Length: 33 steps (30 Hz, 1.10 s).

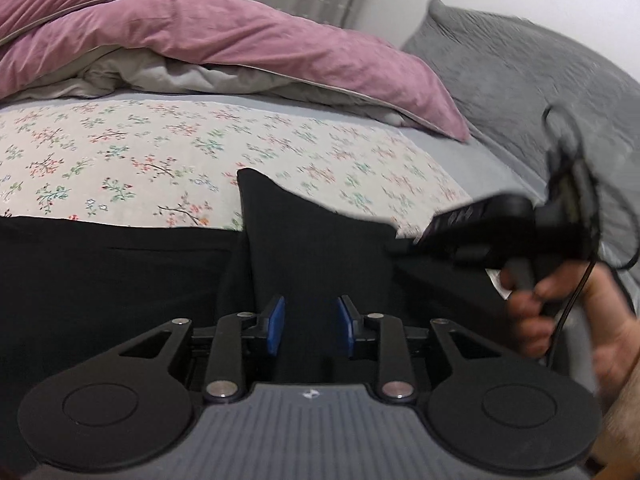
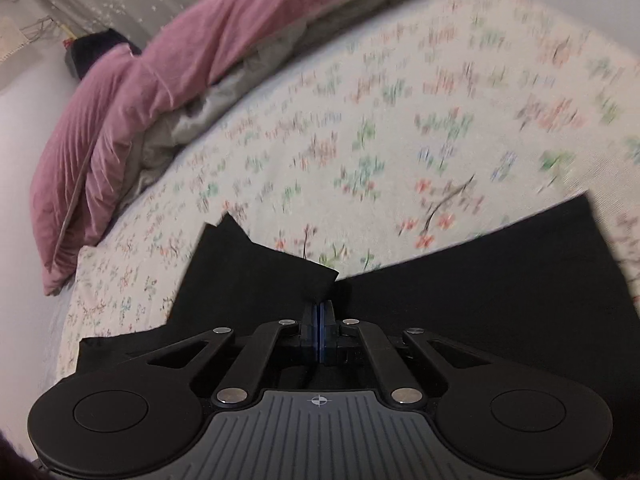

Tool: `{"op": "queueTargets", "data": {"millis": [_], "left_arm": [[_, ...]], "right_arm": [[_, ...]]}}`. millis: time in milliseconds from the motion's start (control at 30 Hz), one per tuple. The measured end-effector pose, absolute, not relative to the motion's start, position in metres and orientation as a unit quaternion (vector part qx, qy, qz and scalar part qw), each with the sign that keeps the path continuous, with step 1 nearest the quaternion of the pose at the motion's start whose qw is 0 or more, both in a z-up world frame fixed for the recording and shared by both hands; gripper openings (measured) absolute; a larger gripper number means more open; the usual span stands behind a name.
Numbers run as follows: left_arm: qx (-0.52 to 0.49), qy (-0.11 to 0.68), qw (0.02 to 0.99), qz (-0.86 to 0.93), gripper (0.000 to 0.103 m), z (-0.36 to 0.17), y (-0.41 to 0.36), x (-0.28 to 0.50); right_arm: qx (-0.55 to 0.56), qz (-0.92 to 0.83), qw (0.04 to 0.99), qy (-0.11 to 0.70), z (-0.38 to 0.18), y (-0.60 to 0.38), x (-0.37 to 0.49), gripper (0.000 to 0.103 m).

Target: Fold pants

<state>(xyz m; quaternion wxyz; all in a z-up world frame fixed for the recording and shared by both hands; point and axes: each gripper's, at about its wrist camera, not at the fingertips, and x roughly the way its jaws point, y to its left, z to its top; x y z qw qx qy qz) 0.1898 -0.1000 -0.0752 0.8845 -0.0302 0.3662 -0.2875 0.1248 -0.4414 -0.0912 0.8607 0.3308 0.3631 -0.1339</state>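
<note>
Right gripper [image 2: 319, 316] is clenched tight, blue pads pressed flat together on a raised corner of the black pants [image 2: 460, 312], and that pinch looks deliberate: a firm hold on an edge lets the fabric be carried over itself for a fold. Over on the other side, the left gripper [image 1: 311, 328] sits released, its blue pads [image 1: 276, 330] well apart with dark cloth running between them but nothing squeezed, likely lined up to catch the matching edge. Those pants lie spread across the near part of the flowered sheet [image 1: 160, 152], one flap [image 1: 304, 224] standing up off the bed. Behind, a pink duvet [image 1: 240, 36] is bunched out of the way, leaving flat room for folding. From the left view, the person's right hand [image 1: 560, 312] grips its tool's handle.
</note>
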Motion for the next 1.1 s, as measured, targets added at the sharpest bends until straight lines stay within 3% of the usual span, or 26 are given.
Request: {"op": "queueTargets", "data": {"millis": [300, 767, 933, 1033, 1100], "left_arm": [[0.015, 0.364, 0.865, -0.346, 0.066, -0.077, -0.111, 0.156], [0.056, 0.392, 0.844, -0.361, 0.066, -0.093, -0.114, 0.126], [0.044, 0.384, 0.857, -0.341, 0.074, -0.082, -0.086, 0.126], [0.040, 0.378, 0.870, -0.315, 0.080, -0.073, -0.059, 0.133], [0.040, 0.369, 0.883, -0.287, 0.090, -0.066, -0.036, 0.138]], "right_arm": [[0.217, -0.233, 0.868, 0.382, -0.030, -0.433, 0.020, 0.000], [0.194, -0.317, 0.805, 0.463, -0.061, -0.408, -0.068, 0.000], [0.169, -0.336, 0.794, 0.478, -0.064, -0.403, -0.069, 0.000], [0.174, -0.341, 0.790, 0.479, -0.059, -0.402, -0.074, 0.009], [0.171, -0.351, 0.797, 0.461, -0.049, -0.400, -0.081, 0.016]]}}
